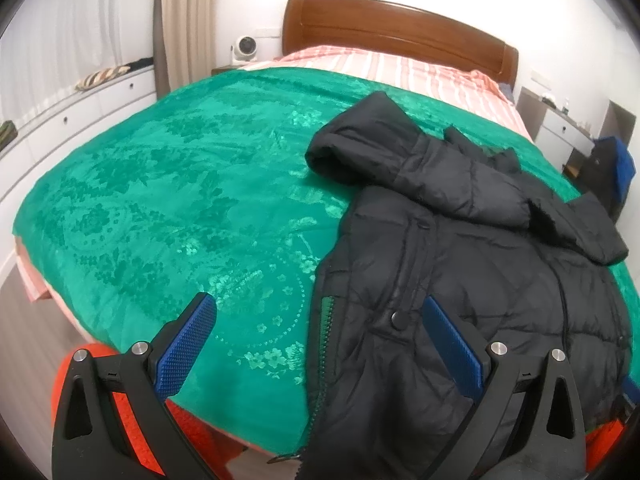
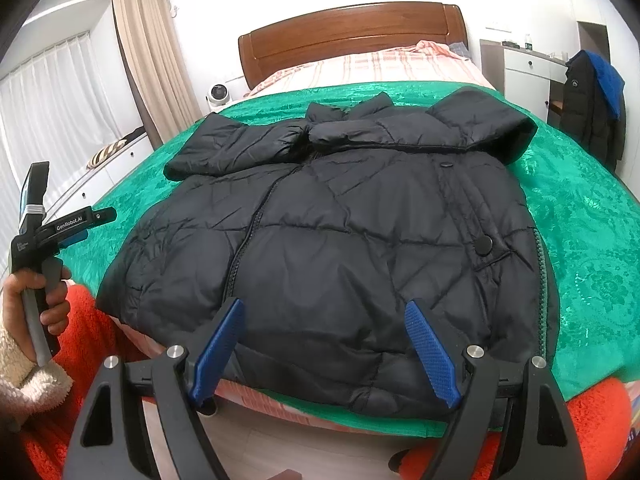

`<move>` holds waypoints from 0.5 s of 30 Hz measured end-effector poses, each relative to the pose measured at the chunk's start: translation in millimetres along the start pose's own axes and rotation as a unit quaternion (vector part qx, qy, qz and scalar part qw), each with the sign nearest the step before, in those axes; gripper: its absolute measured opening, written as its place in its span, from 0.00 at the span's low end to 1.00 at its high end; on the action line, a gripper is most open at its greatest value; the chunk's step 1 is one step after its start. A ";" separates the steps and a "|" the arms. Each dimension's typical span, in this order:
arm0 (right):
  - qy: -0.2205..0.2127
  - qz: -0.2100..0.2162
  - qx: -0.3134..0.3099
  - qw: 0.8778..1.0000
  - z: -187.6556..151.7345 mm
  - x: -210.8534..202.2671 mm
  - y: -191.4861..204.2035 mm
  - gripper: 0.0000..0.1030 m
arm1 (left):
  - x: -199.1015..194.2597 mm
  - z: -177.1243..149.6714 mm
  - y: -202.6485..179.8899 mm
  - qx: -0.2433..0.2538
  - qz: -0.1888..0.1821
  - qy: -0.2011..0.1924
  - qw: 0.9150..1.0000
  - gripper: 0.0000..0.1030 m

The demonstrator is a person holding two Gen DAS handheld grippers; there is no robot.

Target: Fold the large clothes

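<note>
A black puffer jacket [image 2: 340, 224] lies on the green bedspread [image 2: 592, 232], front up, with both sleeves folded across its chest and the collar toward the headboard. In the left wrist view the jacket [image 1: 460, 280] fills the right half. My left gripper [image 1: 320, 312] is open and empty, hovering over the jacket's left edge near the zipper [image 1: 326, 320]. My right gripper [image 2: 325, 312] is open and empty above the jacket's hem at the bed's near edge. The left gripper also shows in the right wrist view [image 2: 80, 220], held in a hand at the far left.
A wooden headboard [image 2: 352, 36] and pink striped sheet [image 2: 380, 64] are at the far end. White drawers [image 1: 80, 116] run along the left wall. A white fan [image 1: 244, 48] stands beside the bed. A dark coat [image 2: 592, 100] hangs at the right. Orange fabric [image 2: 92, 344] lies at the near edge.
</note>
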State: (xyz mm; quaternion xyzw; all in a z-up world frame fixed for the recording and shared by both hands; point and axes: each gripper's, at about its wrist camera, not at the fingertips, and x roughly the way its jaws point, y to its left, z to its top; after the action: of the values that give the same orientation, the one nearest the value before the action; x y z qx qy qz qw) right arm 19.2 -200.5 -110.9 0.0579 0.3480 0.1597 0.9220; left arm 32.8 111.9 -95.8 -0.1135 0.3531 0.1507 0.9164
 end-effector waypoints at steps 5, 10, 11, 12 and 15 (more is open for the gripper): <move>0.003 0.001 -0.001 1.000 -0.6 1.7 1.3 0.79 | 0.4 0.3 0.6 0.000 0.000 0.001 1.000 0.99; 0.005 0.001 -0.002 1.000 -0.8 2.5 2.0 0.79 | 0.7 -0.1 1.1 -0.001 0.001 0.002 1.000 0.99; 0.005 0.001 -0.002 1.000 -1.1 2.9 2.1 0.79 | 0.9 -0.2 0.9 -0.001 0.001 0.002 1.000 0.99; 0.006 0.001 -0.002 1.000 -1.3 3.0 2.1 0.79 | 1.0 -0.4 1.0 -0.001 0.001 0.002 1.000 0.99; 0.007 0.002 -0.001 1.000 -1.6 3.5 1.6 0.79 | 1.4 -0.7 1.2 -0.001 0.001 0.003 1.000 0.99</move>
State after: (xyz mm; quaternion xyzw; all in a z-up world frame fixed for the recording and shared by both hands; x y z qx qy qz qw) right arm 20.2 -197.8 -113.9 0.0568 0.3543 0.1617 0.9193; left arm 32.9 113.1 -97.4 -0.1146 0.3561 0.1514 0.9150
